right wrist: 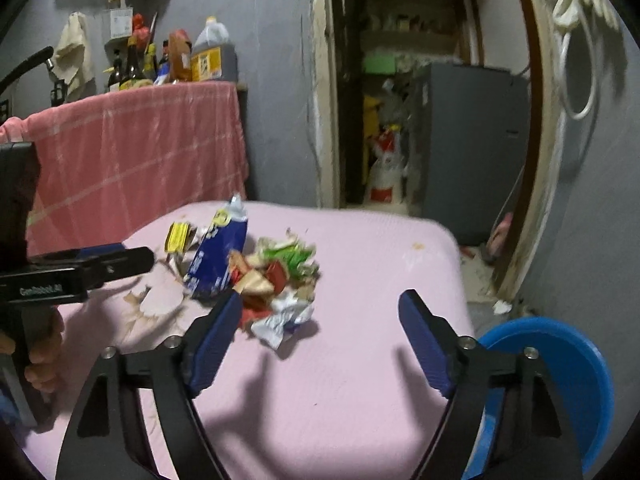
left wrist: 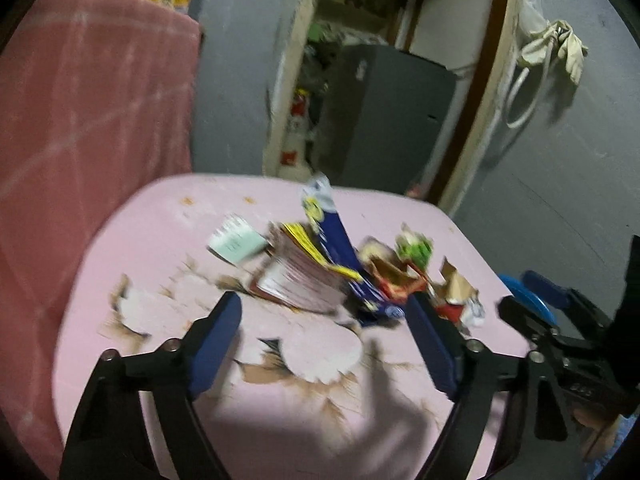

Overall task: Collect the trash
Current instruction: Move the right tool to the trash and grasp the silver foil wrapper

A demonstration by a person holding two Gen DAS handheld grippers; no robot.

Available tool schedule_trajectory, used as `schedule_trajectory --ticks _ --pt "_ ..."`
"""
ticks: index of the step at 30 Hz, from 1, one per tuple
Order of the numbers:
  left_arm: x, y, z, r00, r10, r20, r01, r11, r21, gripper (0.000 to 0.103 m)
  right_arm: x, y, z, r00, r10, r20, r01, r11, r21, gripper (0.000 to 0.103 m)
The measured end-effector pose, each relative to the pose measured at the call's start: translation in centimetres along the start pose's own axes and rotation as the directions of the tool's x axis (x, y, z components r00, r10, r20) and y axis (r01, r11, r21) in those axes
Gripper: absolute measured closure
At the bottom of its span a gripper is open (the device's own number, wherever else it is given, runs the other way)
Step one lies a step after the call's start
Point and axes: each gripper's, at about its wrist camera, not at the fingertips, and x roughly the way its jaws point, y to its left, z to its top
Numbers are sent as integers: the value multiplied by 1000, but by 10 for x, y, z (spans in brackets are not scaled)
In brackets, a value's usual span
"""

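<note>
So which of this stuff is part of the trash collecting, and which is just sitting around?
Part of the job:
- trash pile of crumpled wrappers on the pink table
- blue carton, in the pile
- blue bin, probably where it goes
- left gripper and right gripper, both open

Just lying about:
- pink cloth
- bottles
- grey cabinet

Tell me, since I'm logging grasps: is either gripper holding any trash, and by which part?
Nothing is held. The left gripper and right gripper both stand open above the pink table, short of the trash pile.
</note>
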Motion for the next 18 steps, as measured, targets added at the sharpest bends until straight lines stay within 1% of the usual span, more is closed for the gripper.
schedule_trajectory --ticks 1,2,4,5,6,9,11,12,13,15,16,17,18 --pt "2 -1 -1 1000 -14 -15 14 1000 -10 31 3 0 -1 1000 19 -11 -19 1000 -1 32" --pt "3 -2 -1 999 -27 -27 26 999 -21 35 8 0 -4 999 37 -33 -37 999 -3 34" --pt "7 -5 1 998 -32 -55 31 999 -28 42 15 1 -6 996 68 -61 -69 998 0 46" --pt "8 -7 1 997 -44 -68 42 999 -30 47 18 1 -7 995 74 -69 -74 997 -1 47" --pt "10 -9 2 995 -54 -78 52 998 -31 50 19 2 -7 994 75 -73 -76 997 -6 48" --pt "17 -14 7 993 -72 -99 68 997 -38 54 22 2 -7 993 82 -80 -82 997 -8 49" --pt "22 -14 9 990 -81 -114 74 996 -59 56 23 0 -9 992 95 -86 -95 995 7 55" --pt "24 -13 10 989 -84 -122 76 994 -74 57 23 -2 -9 991 102 -88 -101 995 14 62" --pt "26 -11 11 987 -90 -132 77 992 -101 57 25 -3 -9 990 107 -89 -105 994 19 66" --pt "28 -9 13 985 -106 -140 86 986 -140 58 26 -4 -8 989 121 -90 -119 992 30 69" --pt "29 -7 15 983 -113 -142 90 983 -160 58 26 -4 -8 988 124 -91 -121 992 31 74" --pt "29 -6 16 983 -118 -143 92 980 -178 62 27 -5 -9 987 127 -93 -125 992 32 78" --pt "31 -6 17 982 -120 -145 92 978 -187 66 27 -5 -9 987 128 -95 -126 991 34 84"
